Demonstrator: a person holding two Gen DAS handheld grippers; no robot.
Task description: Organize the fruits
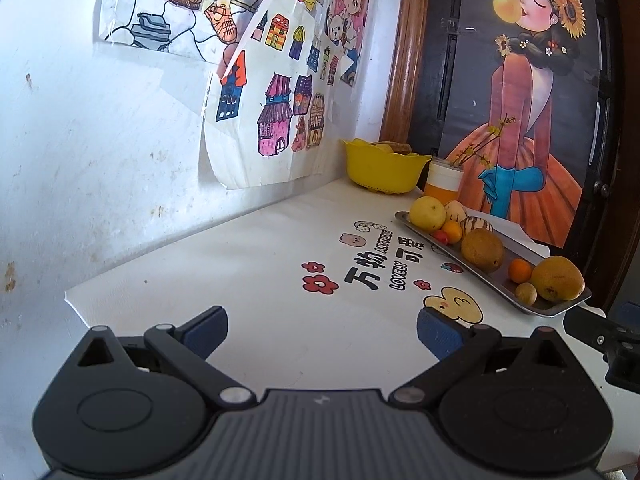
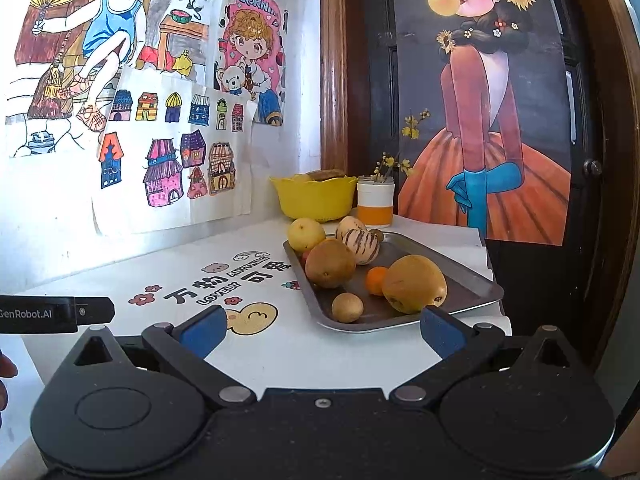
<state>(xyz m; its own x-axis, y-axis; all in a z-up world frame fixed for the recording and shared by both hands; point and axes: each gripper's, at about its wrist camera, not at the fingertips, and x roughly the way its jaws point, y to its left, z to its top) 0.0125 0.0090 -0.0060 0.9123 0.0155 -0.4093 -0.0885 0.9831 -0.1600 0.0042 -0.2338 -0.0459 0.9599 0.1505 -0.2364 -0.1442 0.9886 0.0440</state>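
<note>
Pose: both claws hover low over the white surface (image 1: 248, 248), aimed at the back wall.
Left claw (image 1: 322, 330): fingers spread wide, holding nothing, touching nothing.
Right claw (image 2: 322, 330): fingers spread wide, empty, just before the near rim of the metal tray (image 2: 468, 288).
Fruits: on the tray at the surface's right side; more in the yellow bowl (image 2: 314, 200) behind it.
Left view only: small red fruit (image 1: 441, 236) shows clearly on the tray.
Right view only: fingertips (image 2: 5, 372) at the left edge.
</note>
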